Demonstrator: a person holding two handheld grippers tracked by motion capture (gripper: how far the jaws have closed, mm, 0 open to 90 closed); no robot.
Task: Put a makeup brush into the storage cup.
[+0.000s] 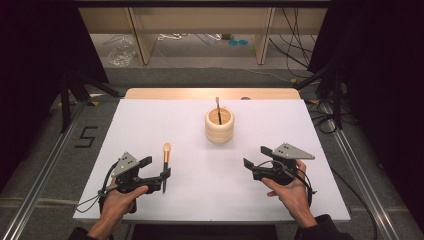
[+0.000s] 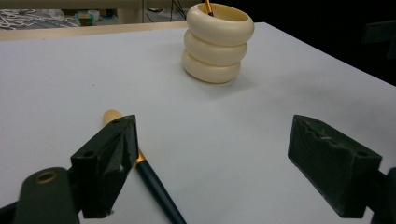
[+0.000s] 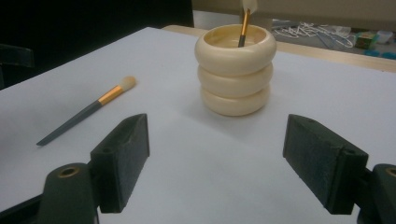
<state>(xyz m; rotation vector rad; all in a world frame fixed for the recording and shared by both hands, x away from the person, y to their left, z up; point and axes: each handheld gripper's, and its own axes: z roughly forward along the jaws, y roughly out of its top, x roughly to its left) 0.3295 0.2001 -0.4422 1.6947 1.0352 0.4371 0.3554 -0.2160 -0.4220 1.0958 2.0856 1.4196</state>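
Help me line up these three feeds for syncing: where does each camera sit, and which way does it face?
High view: above the person's side, looking forward and down on the white table; both forearms, left gripper and right gripper show.
Left gripper view: rides the left gripper, low over the table, facing the cream holder; its open jaws flank the loose brush.
Right gripper view: rides the right gripper, facing the holder; open jaws show.
Shared: all three show the holder, the brush standing in it and the loose brush.

Looks like a lab: black curtains [image 1: 30,45], loose cables [image 1: 295,45] on the floor, metal rails [image 1: 40,175] beside the white table [image 1: 150,125].
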